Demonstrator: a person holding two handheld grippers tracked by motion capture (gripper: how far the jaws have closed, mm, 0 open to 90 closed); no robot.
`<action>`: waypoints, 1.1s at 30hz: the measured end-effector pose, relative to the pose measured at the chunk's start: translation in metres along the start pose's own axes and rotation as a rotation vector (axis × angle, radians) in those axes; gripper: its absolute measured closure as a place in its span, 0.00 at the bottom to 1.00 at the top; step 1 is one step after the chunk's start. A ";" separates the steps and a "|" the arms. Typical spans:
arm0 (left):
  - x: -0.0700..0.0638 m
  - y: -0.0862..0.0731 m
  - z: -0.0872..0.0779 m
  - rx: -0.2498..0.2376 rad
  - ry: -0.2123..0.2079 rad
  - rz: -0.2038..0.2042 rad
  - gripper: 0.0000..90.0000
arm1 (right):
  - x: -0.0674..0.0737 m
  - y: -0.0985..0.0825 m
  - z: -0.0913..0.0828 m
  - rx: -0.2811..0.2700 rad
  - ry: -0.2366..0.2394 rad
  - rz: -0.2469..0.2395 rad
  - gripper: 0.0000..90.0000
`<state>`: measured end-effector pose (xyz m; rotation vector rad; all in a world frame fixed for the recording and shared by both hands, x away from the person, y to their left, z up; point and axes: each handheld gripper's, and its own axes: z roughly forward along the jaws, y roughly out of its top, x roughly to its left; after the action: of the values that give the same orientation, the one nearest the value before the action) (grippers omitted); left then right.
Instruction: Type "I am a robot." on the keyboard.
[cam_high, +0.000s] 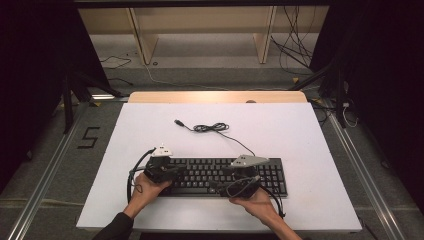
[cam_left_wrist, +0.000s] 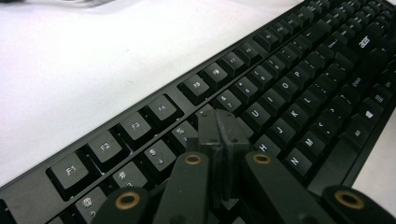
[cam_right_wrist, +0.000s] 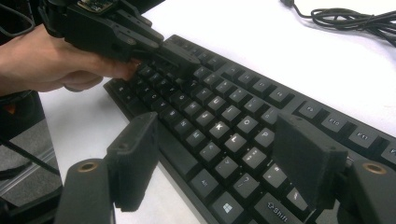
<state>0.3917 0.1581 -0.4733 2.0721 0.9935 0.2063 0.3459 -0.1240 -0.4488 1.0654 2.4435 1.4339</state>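
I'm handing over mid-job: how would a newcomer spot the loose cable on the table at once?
Start at the white table top, where a black keyboard lies along the near edge. Just beyond the keyboard's far edge lies the black cable. It is bundled into a small loose coil, with a plug end pointing left.

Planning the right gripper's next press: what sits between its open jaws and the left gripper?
Keyboard keys alone: the right gripper view shows letter rows running from the right gripper to the shut left gripper resting on the keys.
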 end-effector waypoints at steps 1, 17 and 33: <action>0.000 0.000 0.001 0.002 0.000 -0.003 0.99 | 0.000 0.000 0.000 0.001 0.000 0.001 0.36; -0.001 -0.002 0.010 0.015 -0.009 0.003 0.99 | 0.001 -0.001 0.001 0.005 0.002 -0.003 0.36; -0.002 0.003 -0.011 -0.070 -0.011 -0.024 0.93 | 0.000 0.000 -0.001 -0.007 -0.005 0.002 0.35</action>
<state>0.3875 0.1623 -0.4639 1.9957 0.9902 0.2145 0.3459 -0.1246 -0.4481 1.0696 2.4329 1.4375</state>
